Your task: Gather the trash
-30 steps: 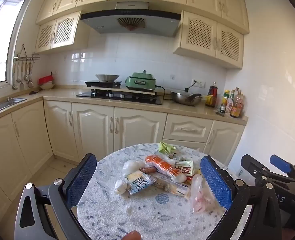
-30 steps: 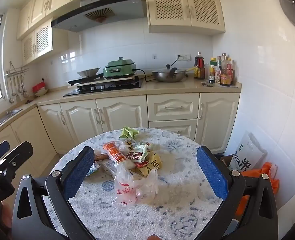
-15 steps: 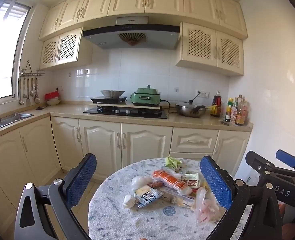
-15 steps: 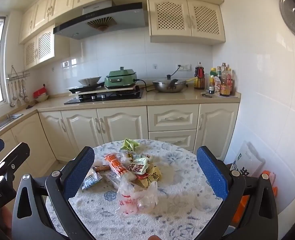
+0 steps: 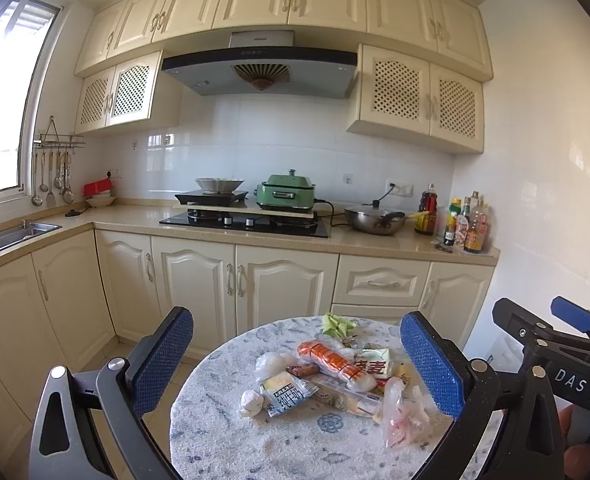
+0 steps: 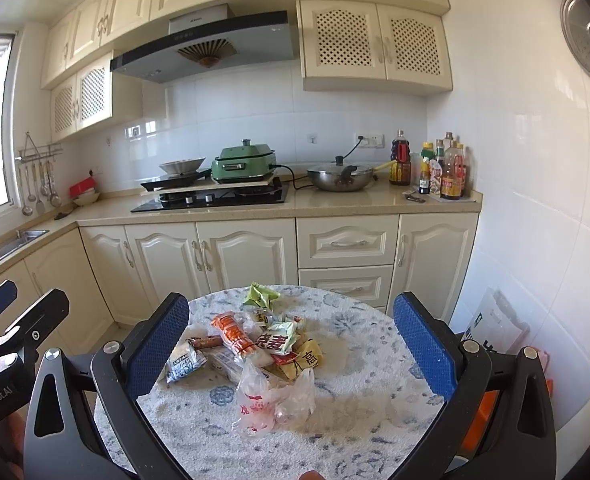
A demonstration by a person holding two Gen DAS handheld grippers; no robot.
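Observation:
A heap of trash lies on a round patterned table (image 5: 295,444) (image 6: 355,420): an orange wrapper (image 5: 329,358) (image 6: 233,332), a milk pouch (image 5: 289,394) (image 6: 183,362), a crumpled clear plastic bag (image 5: 403,412) (image 6: 273,400), a green wrapper (image 5: 337,324) (image 6: 259,294), a white wad (image 5: 252,401) and yellow packets (image 6: 301,360). My left gripper (image 5: 297,364) is open and empty, held above and before the heap. My right gripper (image 6: 291,348) is open and empty, also short of the heap. Each gripper shows at the edge of the other's view.
Cream cabinets and a counter with a hob (image 5: 247,222), green cooker (image 5: 289,192), wok (image 5: 375,220) and bottles (image 5: 465,226) stand behind the table. A sink (image 5: 11,236) is at left. A white sack (image 6: 495,328) and something orange (image 6: 479,412) lie on the floor at right.
Both grippers have risen and tilted up, so the table and heap sit lower and farther in both views. Both stay open and empty.

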